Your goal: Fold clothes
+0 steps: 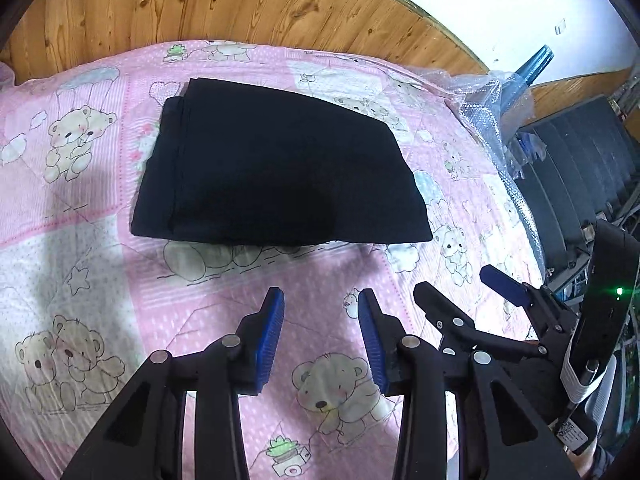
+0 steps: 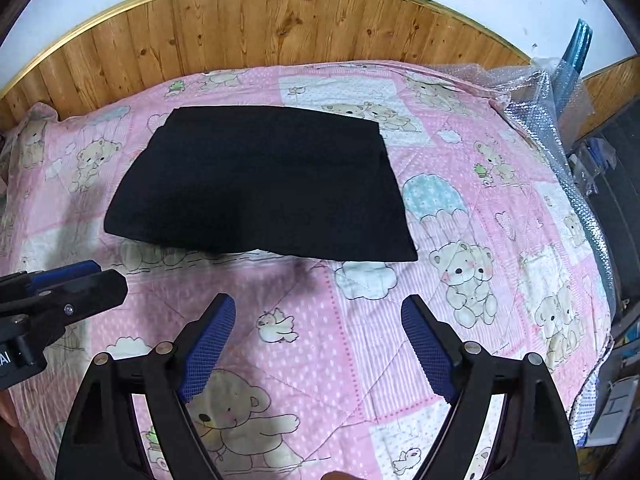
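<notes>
RISK: black garment sits folded flat mid-bed on the pink quilt; a one-sided pinch could drag layers loose and skew the fold | LEFT: left hand-held gripper jaws parted moderately, empty, above quilt, short of cloth | RIGHT: right hand-held gripper spread wider, empty, touching nothing

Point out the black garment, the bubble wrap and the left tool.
Black garment (image 2: 260,184): right wrist view, middle of folded cloth.
Bubble wrap (image 2: 536,96): right wrist view, crumpled sheet.
Left tool (image 1: 320,336): left wrist view, midway between fingertips.
</notes>
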`<state>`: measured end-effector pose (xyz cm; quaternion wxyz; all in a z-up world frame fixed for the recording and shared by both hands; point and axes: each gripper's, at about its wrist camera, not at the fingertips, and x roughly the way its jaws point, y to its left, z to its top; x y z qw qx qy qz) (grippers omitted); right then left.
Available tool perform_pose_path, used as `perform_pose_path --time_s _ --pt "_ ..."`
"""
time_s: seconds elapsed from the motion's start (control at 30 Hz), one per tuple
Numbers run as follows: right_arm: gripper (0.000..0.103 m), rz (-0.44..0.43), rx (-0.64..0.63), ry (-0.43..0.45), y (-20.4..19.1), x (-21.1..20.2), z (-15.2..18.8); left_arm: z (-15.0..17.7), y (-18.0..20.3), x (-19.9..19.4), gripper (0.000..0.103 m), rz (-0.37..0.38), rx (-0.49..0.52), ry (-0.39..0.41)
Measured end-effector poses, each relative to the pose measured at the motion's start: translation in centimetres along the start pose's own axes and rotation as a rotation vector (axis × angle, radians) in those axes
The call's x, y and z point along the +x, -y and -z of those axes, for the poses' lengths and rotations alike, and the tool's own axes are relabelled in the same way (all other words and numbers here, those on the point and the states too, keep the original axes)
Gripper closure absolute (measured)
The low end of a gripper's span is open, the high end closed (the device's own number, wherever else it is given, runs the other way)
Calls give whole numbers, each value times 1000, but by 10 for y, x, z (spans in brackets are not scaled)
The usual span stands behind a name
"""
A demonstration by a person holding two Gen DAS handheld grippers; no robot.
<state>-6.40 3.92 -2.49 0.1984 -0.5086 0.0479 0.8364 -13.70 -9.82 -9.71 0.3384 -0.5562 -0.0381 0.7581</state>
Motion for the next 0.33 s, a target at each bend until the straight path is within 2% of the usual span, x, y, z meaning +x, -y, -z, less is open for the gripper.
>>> perform_pose_path --time_s 0.13,0.33 --pt "17 -18 5 11 -2 -2 2 2 2 -5 63 2 -11 10" --pt "17 -15 -10 78 -5 -16 4 5 5 -12 63 -1 -12 20"
